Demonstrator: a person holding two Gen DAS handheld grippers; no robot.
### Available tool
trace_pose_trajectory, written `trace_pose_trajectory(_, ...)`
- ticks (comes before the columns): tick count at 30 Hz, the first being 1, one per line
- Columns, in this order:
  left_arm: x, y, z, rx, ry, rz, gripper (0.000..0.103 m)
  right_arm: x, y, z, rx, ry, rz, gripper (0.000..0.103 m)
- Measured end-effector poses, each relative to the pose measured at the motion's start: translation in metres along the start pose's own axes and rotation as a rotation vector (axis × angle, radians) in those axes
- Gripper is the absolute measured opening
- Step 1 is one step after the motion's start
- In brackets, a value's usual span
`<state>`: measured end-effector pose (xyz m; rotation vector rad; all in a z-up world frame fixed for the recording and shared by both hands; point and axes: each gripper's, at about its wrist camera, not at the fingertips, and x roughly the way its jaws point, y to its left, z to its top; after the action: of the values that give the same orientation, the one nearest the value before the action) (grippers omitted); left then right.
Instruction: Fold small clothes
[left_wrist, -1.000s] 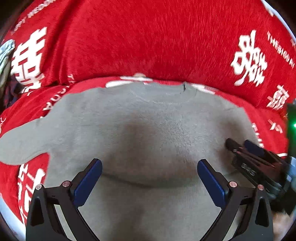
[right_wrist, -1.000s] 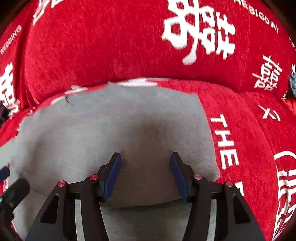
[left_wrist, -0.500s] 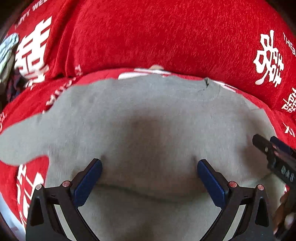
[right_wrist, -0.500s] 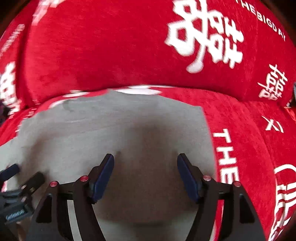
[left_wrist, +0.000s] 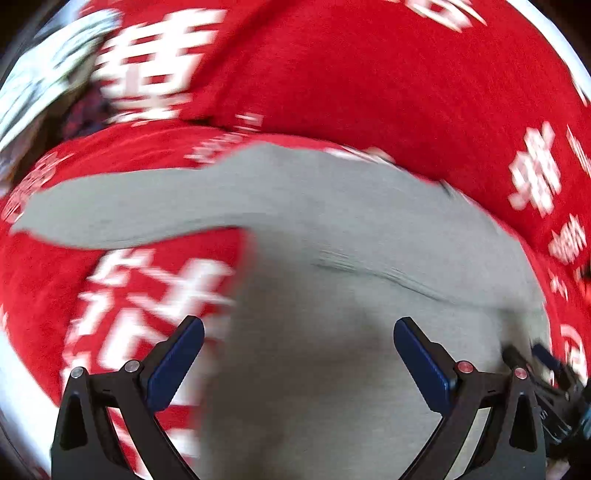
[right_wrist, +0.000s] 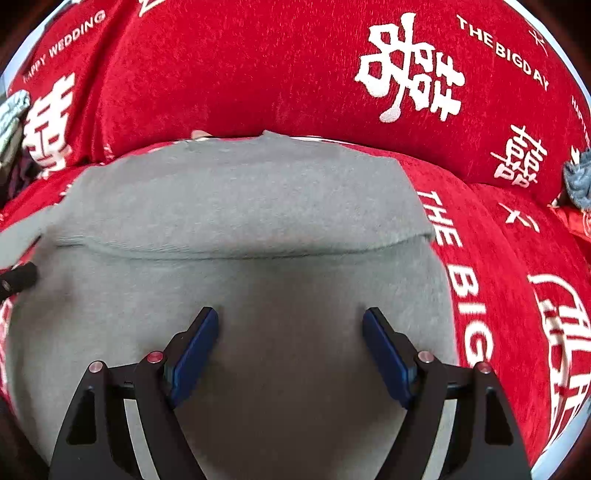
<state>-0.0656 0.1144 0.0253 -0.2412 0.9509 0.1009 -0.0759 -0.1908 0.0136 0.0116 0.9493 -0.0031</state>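
Observation:
A small grey sweater (left_wrist: 332, 258) lies flat on a red sofa cover. Its left sleeve (left_wrist: 110, 210) stretches out to the left. A folded layer crosses the body, with a fold edge (right_wrist: 240, 251) in the right wrist view. My left gripper (left_wrist: 297, 350) is open and empty over the sweater's left side edge. My right gripper (right_wrist: 291, 339) is open and empty over the sweater's (right_wrist: 258, 295) lower right part. The right gripper's tip also shows at the left wrist view's right edge (left_wrist: 535, 365). The left wrist view is blurred.
The red sofa backrest (right_wrist: 258, 74) with white characters rises behind the sweater. Other cloth lies at the far left (right_wrist: 11, 110) and a grey-blue item at the far right (right_wrist: 578, 177). Red seat cover (right_wrist: 498, 277) lies right of the sweater.
The left gripper has swung left, now over the sweater's left edge and sleeve. The right gripper has opened wider and pulled back; a fold edge now shows ahead of it.

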Motion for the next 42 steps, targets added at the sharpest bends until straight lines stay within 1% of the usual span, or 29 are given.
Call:
trace_pose_trajectory(1,-0.002,0.015,0.003,-0.029,-0.011,0.023,0.103,-0.001,0.004,-0.001,-0.004,0.002,0.006,0.083)
trace_pose_trajectory(2,-0.004,0.042,0.008,-0.083,-0.025,0.061,0.103,-0.001,0.011,0.0,-0.011,0.0,0.006,0.083)
trace_pose_trajectory(4,-0.004,0.095,0.019,-0.21,-0.043,0.121,0.103,-0.003,0.025,-0.003,-0.041,0.001,0.008,0.083)
trace_pose_trajectory(5,-0.005,0.119,0.023,-0.273,-0.065,0.149,0.103,-0.003,0.034,-0.004,-0.06,0.002,0.01,0.083)
trace_pose_trajectory(6,-0.006,0.147,0.027,-0.353,-0.097,0.201,0.103,-0.003,0.04,-0.004,-0.074,0.002,0.011,0.083)
trace_pose_trajectory(8,-0.003,0.187,0.032,-0.466,-0.124,0.285,0.103,-0.004,0.052,-0.005,-0.108,-0.001,0.013,0.083)
trace_pose_trajectory(10,0.011,0.217,0.04,-0.541,-0.105,0.354,0.103,-0.005,0.064,-0.006,-0.144,-0.002,0.012,0.083)
trace_pose_trajectory(12,0.031,0.238,0.048,-0.594,-0.05,0.382,0.103,-0.004,0.073,-0.006,-0.168,0.001,0.013,0.083)
trace_pose_trajectory(13,0.039,0.244,0.051,-0.613,-0.035,0.381,0.103,-0.004,0.076,-0.007,-0.176,0.002,0.01,0.083)
trace_pose_trajectory(15,0.049,0.251,0.065,-0.624,-0.059,0.459,0.103,-0.003,0.081,-0.006,-0.193,0.002,-0.008,0.083)
trace_pose_trajectory(16,0.054,0.253,0.071,-0.632,-0.051,0.465,0.103,-0.003,0.082,-0.005,-0.199,0.004,-0.014,0.083)
trace_pose_trajectory(18,0.067,0.257,0.087,-0.649,-0.038,0.508,0.103,-0.003,0.084,-0.003,-0.205,0.011,-0.023,0.083)
trace_pose_trajectory(20,0.074,0.26,0.101,-0.649,-0.021,0.531,0.103,-0.003,0.084,-0.001,-0.207,0.016,-0.037,0.083)
trace_pose_trajectory(25,0.084,0.268,0.123,-0.629,-0.046,0.479,0.102,-0.005,0.081,0.004,-0.18,0.018,-0.051,0.083)
trace_pose_trajectory(26,0.084,0.27,0.123,-0.634,-0.068,0.475,0.099,-0.005,0.081,0.005,-0.176,0.018,-0.053,0.083)
trace_pose_trajectory(27,0.081,0.272,0.123,-0.637,-0.093,0.5,0.092,-0.004,0.081,0.005,-0.174,0.018,-0.056,0.083)
trace_pose_trajectory(28,0.078,0.27,0.123,-0.634,-0.11,0.539,0.071,-0.004,0.081,0.005,-0.173,0.019,-0.058,0.083)
trace_pose_trajectory(29,0.074,0.268,0.12,-0.633,-0.123,0.541,0.055,-0.003,0.081,0.005,-0.171,0.022,-0.057,0.083)
trace_pose_trajectory(30,0.07,0.27,0.12,-0.639,-0.136,0.513,0.046,-0.002,0.08,0.005,-0.171,0.023,-0.055,0.083)
trace_pose_trajectory(31,0.068,0.273,0.12,-0.645,-0.139,0.491,0.028,-0.001,0.08,0.005,-0.172,0.025,-0.055,0.083)
trace_pose_trajectory(32,0.066,0.276,0.12,-0.653,-0.136,0.458,0.024,0.0,0.081,0.006,-0.175,0.027,-0.054,0.083)
trace_pose_trajectory(33,0.064,0.28,0.119,-0.67,-0.136,0.431,0.024,0.001,0.081,0.006,-0.178,0.028,-0.054,0.083)
trace_pose_trajectory(35,0.061,0.284,0.117,-0.684,-0.134,0.409,0.016,0.003,0.08,0.007,-0.174,0.028,-0.05,0.083)
trace_pose_trajectory(37,0.059,0.283,0.118,-0.68,-0.128,0.392,0.014,0.003,0.081,0.008,-0.165,0.028,-0.041,0.083)
trace_pose_trajectory(39,0.052,0.28,0.117,-0.691,-0.13,0.37,0.014,0.004,0.087,0.015,-0.174,0.03,-0.01,0.083)
trace_pose_trajectory(40,0.048,0.277,0.116,-0.694,-0.141,0.355,0.014,0.003,0.093,0.02,-0.189,0.021,0.0,0.083)
trace_pose_trajectory(42,0.04,0.27,0.117,-0.677,-0.159,0.34,0.014,-0.003,0.113,0.035,-0.233,-0.032,0.017,0.083)
